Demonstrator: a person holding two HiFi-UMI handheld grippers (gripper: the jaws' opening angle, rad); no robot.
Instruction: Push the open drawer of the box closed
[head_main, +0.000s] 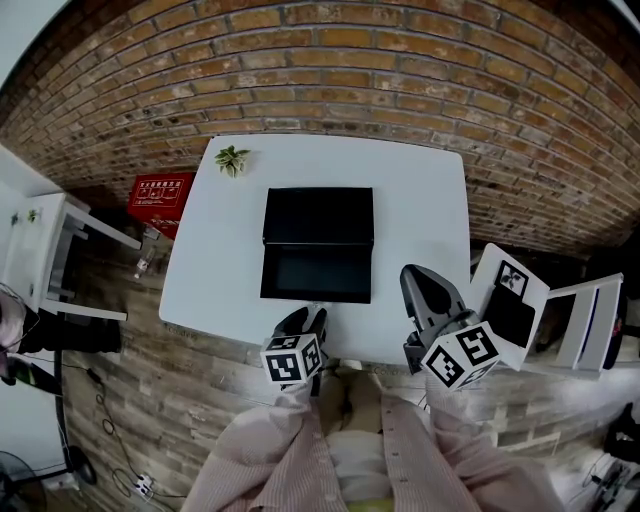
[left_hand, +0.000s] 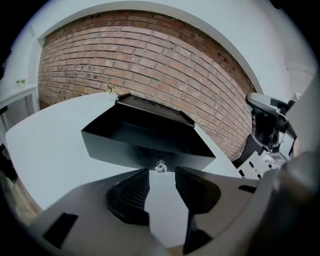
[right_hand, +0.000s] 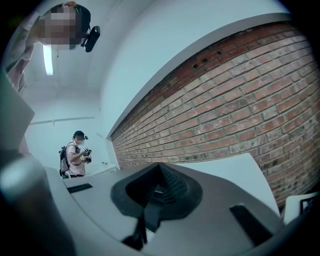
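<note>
The black box (head_main: 318, 215) sits in the middle of the desk (head_main: 420, 200). Its drawer (head_main: 316, 272) is pulled out toward the near edge, with only a narrow white strip left in front of it. The left gripper (left_hand: 161, 175) is right at that front face, tilted down. Its fingers (left_hand: 131, 190) stand apart with nothing gripped, and the drawer's small clear knob (left_hand: 160, 166) sits just beyond the gap, lined up with it. To the right of the box, the right gripper (head_main: 422, 280) hangs by the desk's near edge, well clear of the drawer, fingers (right_hand: 172, 185) pressed together on nothing. There's bare desk on either side of the box, and a small plant (head_main: 232, 159) sits behind it at the far left corner.
</note>
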